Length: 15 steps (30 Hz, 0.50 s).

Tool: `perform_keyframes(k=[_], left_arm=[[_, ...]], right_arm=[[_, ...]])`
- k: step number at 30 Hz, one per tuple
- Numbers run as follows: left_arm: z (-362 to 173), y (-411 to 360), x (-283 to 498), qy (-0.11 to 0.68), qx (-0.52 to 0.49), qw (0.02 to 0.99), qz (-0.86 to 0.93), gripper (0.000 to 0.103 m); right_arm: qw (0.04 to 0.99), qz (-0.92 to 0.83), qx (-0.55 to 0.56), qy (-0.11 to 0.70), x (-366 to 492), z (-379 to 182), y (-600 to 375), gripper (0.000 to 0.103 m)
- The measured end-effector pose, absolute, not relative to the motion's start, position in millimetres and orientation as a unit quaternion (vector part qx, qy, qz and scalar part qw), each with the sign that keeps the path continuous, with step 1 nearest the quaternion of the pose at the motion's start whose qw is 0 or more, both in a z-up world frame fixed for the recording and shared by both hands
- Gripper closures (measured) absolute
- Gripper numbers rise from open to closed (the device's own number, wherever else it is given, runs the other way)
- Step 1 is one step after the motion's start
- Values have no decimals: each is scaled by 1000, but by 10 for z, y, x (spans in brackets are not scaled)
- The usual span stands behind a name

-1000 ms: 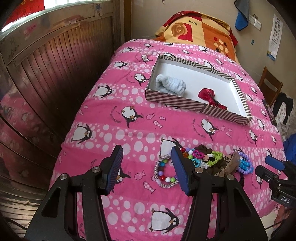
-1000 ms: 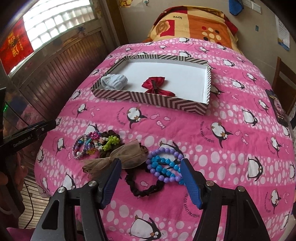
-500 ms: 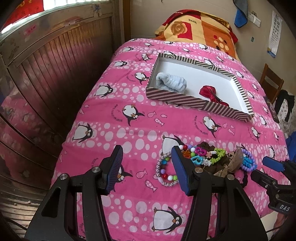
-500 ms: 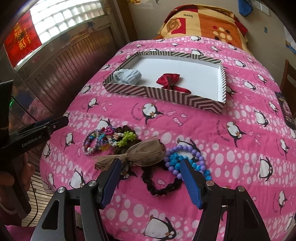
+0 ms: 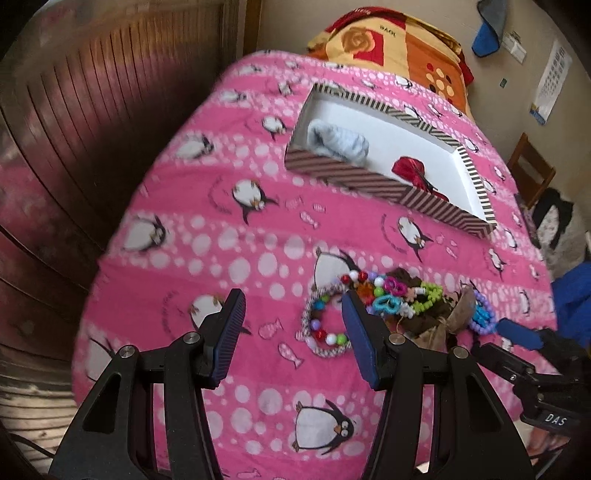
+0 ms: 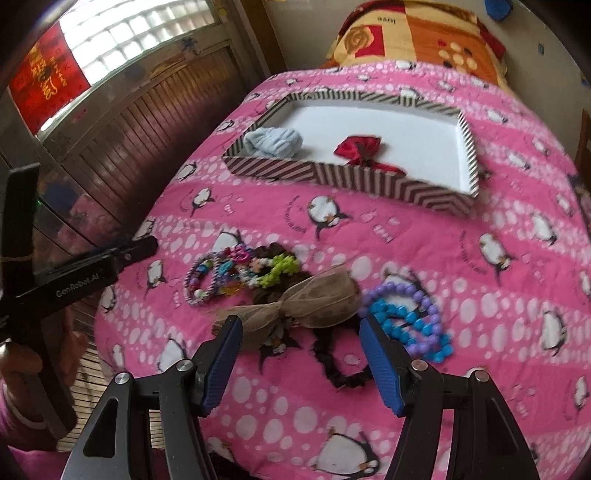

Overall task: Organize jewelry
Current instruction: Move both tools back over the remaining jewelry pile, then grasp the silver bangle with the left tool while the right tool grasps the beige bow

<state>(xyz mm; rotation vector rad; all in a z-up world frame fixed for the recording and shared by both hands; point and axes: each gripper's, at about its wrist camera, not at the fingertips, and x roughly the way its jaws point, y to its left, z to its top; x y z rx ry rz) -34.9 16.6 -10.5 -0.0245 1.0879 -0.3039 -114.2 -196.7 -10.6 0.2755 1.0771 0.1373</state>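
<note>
A pile of jewelry lies on the pink penguin quilt (image 6: 424, 236): a multicolour bead bracelet (image 5: 325, 328) (image 6: 201, 280), a beige ribbon bow (image 6: 306, 301) (image 5: 456, 314), purple and blue bead bracelets (image 6: 410, 317) (image 5: 482, 314) and a black scrunchie (image 6: 343, 363). Farther back stands a striped box (image 5: 351, 175) (image 6: 369, 179) holding a pale blue scrunchie (image 5: 341, 142) (image 6: 273, 142) and a red bow (image 5: 410, 168) (image 6: 360, 147). My left gripper (image 5: 291, 321) hovers open just left of the bead bracelet. My right gripper (image 6: 299, 339) hovers open over the beige bow. Neither holds anything.
A dark wooden panelled wall (image 5: 92, 110) runs along the bed's left side. An orange patterned pillow (image 6: 417, 33) lies at the bed's head. A wooden chair (image 5: 532, 173) stands to the right. The other gripper's black body (image 6: 74, 277) reaches in from the left in the right wrist view.
Both grippers have tilted and shifted slightly toward the jewelry pile, so it sits higher and nearer in both views. Both stay open and nothing was taken.
</note>
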Motion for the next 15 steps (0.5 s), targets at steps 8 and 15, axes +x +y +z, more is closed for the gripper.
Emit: perform_keyframes(k=[8,15], left_arm=[[-340,184,-316,553,-27,818,-160,49],[-532,75,-198,563,-10,813,-145,49]], right_arm=[[817,104,206,529,-1056,-361,-1950,40],[803,103,237,537,-898,-531,-1974,40]])
